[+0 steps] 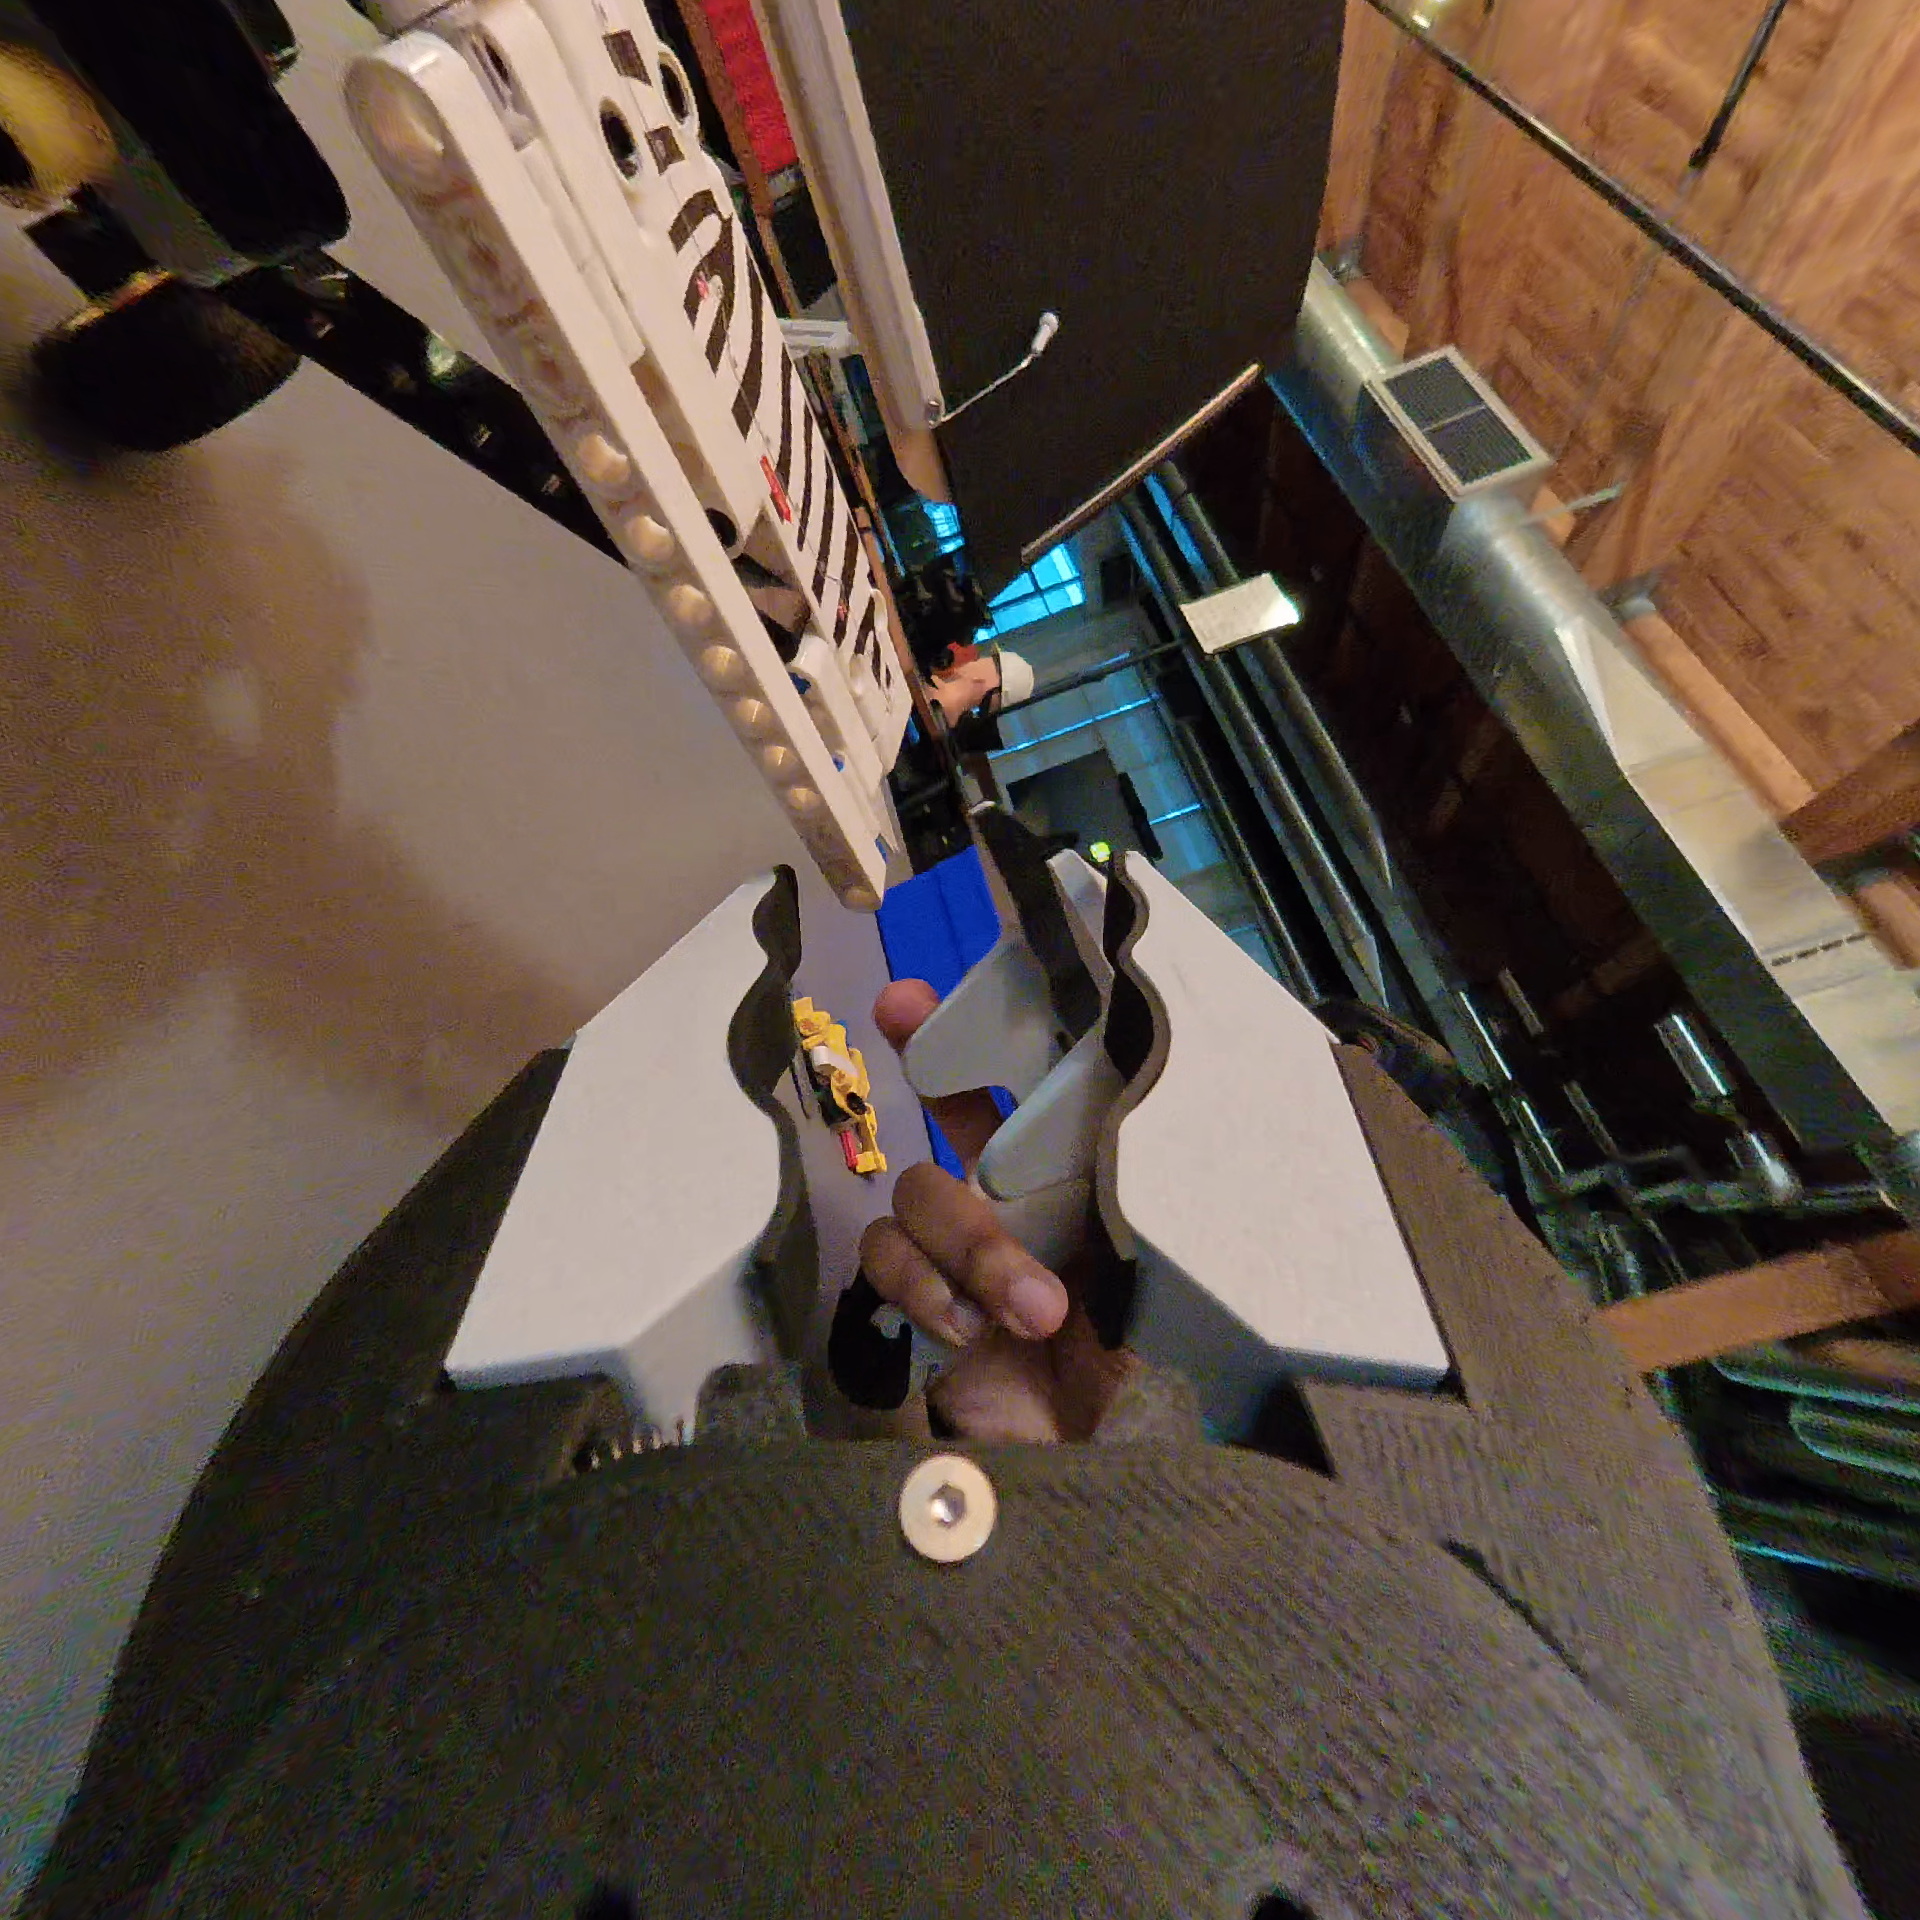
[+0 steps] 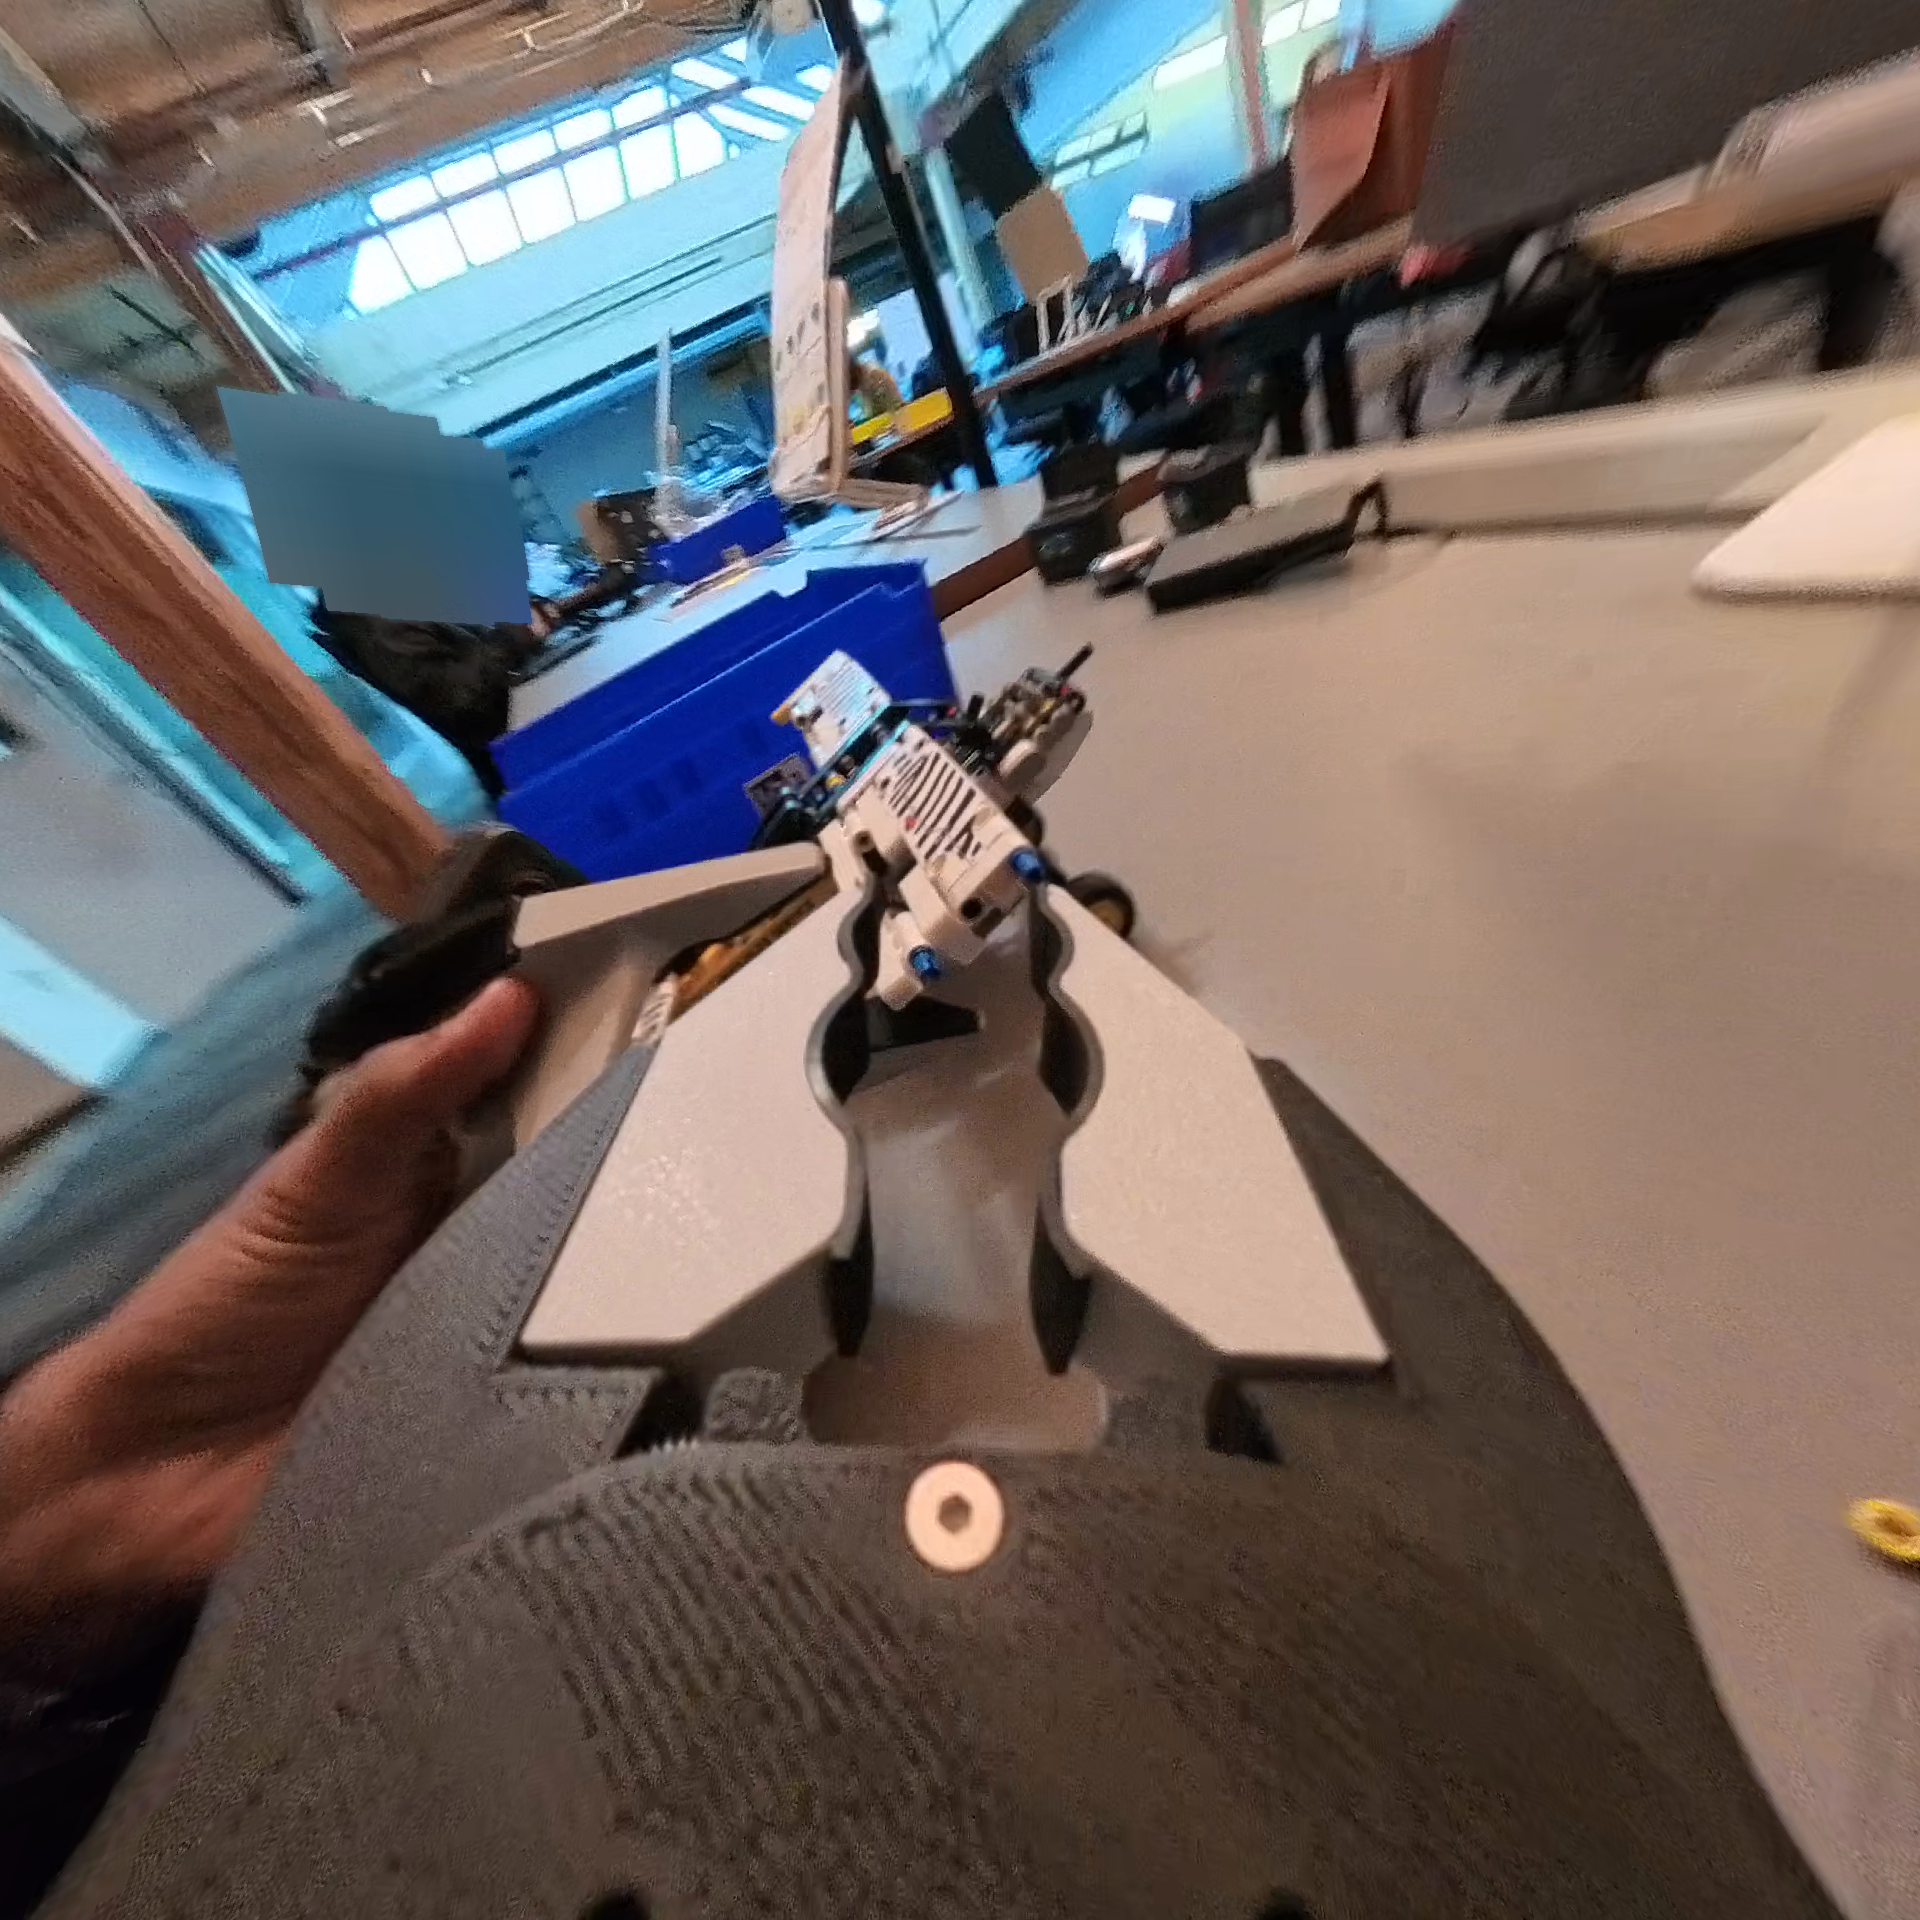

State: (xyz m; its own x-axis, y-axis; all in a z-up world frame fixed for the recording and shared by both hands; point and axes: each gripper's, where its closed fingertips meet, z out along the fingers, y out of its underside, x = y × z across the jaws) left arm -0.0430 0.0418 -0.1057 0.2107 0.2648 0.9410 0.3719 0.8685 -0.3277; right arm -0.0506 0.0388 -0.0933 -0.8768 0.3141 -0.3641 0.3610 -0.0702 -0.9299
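Low over the grey tabletop (image 2: 1455, 935), the right tool (image 2: 945, 909) stands with its jaws narrowly parted at centre frame. The nose of a white brick-built vehicle with black stripes (image 2: 925, 821) sits between its fingertips, with a blue pin (image 2: 1029, 862) just beside the right-hand tip. Whether the pads press on the model cannot be told. The vehicle rests on small black wheels (image 2: 1101, 899), and a blue bin (image 2: 707, 707) sits behind it at centre left. A hand (image 2: 208, 1299) at lower left grips the left tool, whose grey finger reaches in beside the model.

Seen from its own tilted camera, the left tool (image 1: 945, 883) is held wider and grips nothing. The model's long white beam ends just beside its left-hand tip. Through the gap show the other tool's grey fingers, the fingers of a hand (image 1: 966, 1278) and a small yellow brick assembly (image 1: 842, 1081). A yellow ring-shaped piece (image 2: 1886, 1553) lies well apart at the right edge.
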